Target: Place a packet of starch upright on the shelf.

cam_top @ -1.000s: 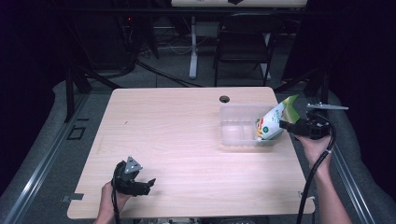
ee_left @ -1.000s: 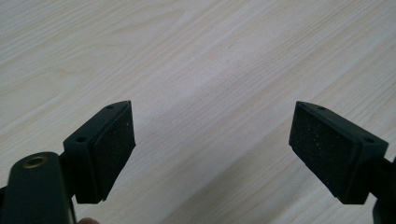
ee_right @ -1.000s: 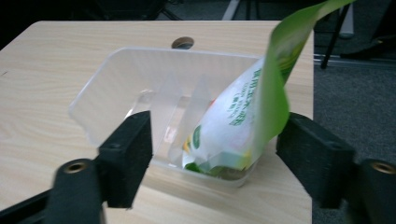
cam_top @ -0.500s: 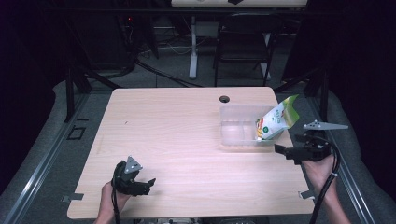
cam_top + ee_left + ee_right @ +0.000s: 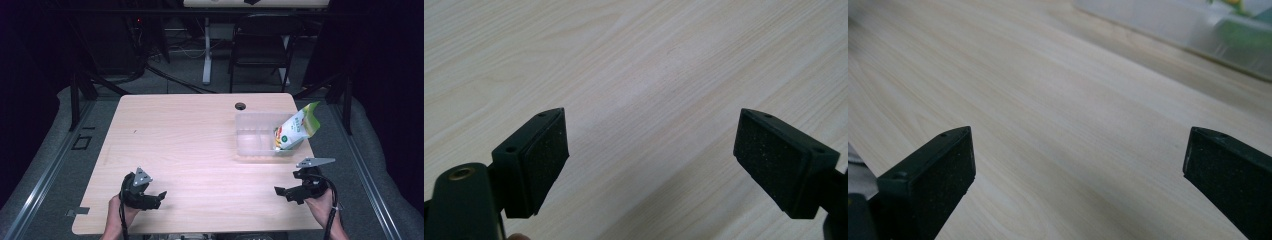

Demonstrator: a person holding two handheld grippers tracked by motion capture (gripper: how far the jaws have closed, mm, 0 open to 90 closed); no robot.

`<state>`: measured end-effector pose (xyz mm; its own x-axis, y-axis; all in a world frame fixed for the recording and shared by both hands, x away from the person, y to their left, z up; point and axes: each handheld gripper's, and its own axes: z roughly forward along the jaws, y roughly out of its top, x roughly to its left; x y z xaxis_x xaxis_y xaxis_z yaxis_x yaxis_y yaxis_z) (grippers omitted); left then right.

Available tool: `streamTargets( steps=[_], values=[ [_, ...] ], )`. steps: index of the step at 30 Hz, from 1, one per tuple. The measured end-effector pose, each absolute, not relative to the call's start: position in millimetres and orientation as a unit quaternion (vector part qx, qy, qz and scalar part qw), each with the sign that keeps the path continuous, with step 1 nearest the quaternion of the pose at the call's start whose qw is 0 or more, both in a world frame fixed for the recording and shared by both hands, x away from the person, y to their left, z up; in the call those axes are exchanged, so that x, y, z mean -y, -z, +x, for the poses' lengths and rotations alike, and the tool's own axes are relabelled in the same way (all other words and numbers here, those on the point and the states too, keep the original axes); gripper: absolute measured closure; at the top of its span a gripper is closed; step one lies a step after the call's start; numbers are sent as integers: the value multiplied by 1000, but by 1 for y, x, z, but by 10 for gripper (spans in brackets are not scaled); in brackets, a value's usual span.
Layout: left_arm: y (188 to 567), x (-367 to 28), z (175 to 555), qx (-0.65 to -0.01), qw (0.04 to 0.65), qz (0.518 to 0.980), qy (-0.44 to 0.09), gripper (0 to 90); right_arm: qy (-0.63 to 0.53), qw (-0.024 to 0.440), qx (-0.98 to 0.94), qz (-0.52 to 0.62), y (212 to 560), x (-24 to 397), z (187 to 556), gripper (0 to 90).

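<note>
The pouch (image 5: 295, 130), leaning in the clear bin (image 5: 255, 145) near the table's (image 5: 200, 150) far right corner, carries a round dark-green mark and coloured print on its white-and-green face, but the print is too small and blurred to make out. No text can be read.

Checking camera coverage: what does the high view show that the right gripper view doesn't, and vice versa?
High view alone: the whole table, the green-and-white pouch leaning in the clear bin and poking over its rim, both hands with the left gripper and right gripper near the front edge, and a chair behind the table. Right gripper view alone: a close look between that gripper's own wide-open jaws, with nothing between them. Both: the wood tabletop and the clear bin, blurred at the top right in the right gripper view.
</note>
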<state>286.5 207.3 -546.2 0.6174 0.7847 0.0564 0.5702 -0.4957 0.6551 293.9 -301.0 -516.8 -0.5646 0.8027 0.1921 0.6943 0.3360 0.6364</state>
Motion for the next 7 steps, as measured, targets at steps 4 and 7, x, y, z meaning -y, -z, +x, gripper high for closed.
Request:
streamTargets(
  steps=[4, 7],
  values=[
    [546, -208, 287, -400, 303, 847, -174, 142, -350, 72, -813, 460, 521, 301, 294, 0],
    [545, -209, 286, -400, 307, 846, -175, 141, -354, 70, -810, 462, 523, 303, 295, 2]
  ],
)
